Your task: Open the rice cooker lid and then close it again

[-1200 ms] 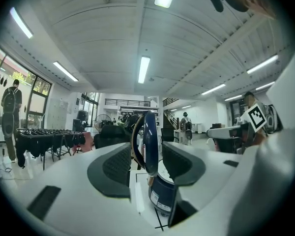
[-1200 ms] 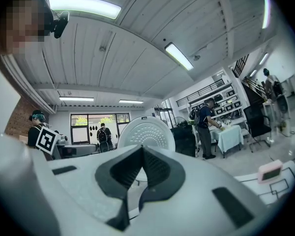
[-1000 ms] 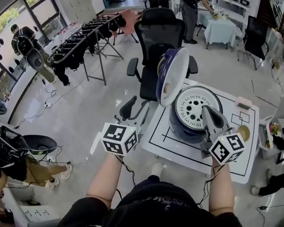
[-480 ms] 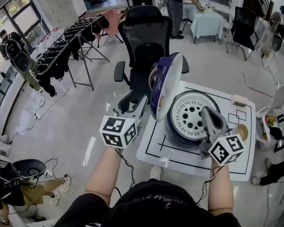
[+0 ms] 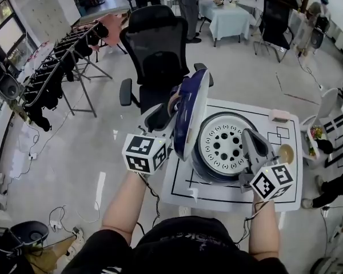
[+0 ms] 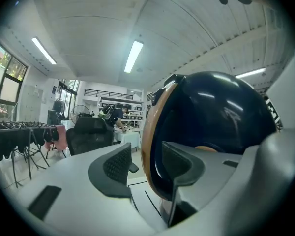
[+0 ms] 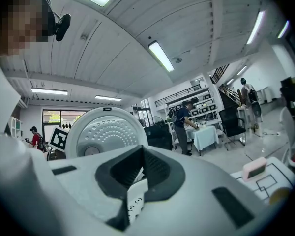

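The dark blue round rice cooker [image 5: 208, 167] stands at the centre of the white bench with black ruled lines [image 5: 286, 196]. Its dark blue domed lid with the tan rim [image 5: 190, 116] is fully raised and stands upright at 9 o'clock of the body. The mouth of the body is exposed and shows a white perforated disc.

Step in hand, as I judge it: opening is complete and closing is due.

My left tool [image 6: 145, 163] is at 8 o'clock of the cooker with its jaws apart. The tan rim shows in the gap between them, and a gap is visible between the rim and the pads. My right tool [image 7: 142, 168] is at 4 o'clock, over the front edge of the body, with its jaws together on nothing.

Next move, as I judge it:
- Set the left tool against the outer dome and swing the lid over toward 3 o'clock until it seats.
- Move the right tool away from the mouth first, or the lid may come down on it.

Count:
- One cooker, one lid, two tools, one bench.
- One pink block [image 5: 279, 115] on the bench at 1 o'clock.
- One small tan round item [image 5: 286, 153] at 3 o'clock.
- One black office chair [image 5: 154, 44] at 11 o'clock, off the bench.
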Motion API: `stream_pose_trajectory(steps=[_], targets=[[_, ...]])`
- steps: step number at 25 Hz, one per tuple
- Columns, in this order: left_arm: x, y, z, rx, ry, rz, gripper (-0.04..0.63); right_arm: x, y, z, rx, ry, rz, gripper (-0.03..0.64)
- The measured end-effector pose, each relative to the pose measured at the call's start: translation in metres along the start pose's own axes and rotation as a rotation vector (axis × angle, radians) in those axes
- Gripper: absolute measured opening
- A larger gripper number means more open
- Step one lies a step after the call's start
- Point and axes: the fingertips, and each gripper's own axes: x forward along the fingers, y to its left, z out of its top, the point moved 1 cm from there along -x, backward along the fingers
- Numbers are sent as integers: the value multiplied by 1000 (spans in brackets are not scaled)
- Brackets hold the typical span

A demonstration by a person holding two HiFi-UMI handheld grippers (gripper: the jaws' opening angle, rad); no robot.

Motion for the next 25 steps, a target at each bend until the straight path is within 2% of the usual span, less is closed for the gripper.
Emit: stream_pose_trajectory(steps=[5, 9, 12, 19, 25], targets=[[16, -2, 4, 30, -3, -42, 195, 0, -8, 1, -4, -4, -42, 2], [20, -10, 6, 76, 8, -94, 154, 4, -8, 3, -2, -11, -49, 2], [20, -10, 6, 127, 5, -86, 114, 8, -5, 2, -8, -12, -48, 2], [20, -10, 8, 140, 5, -76, 112, 10, -4, 6, -10, -26, -59, 2], [23, -23, 13, 227, 22, -78, 112, 2, -6, 13, -12, -52, -71, 2]])
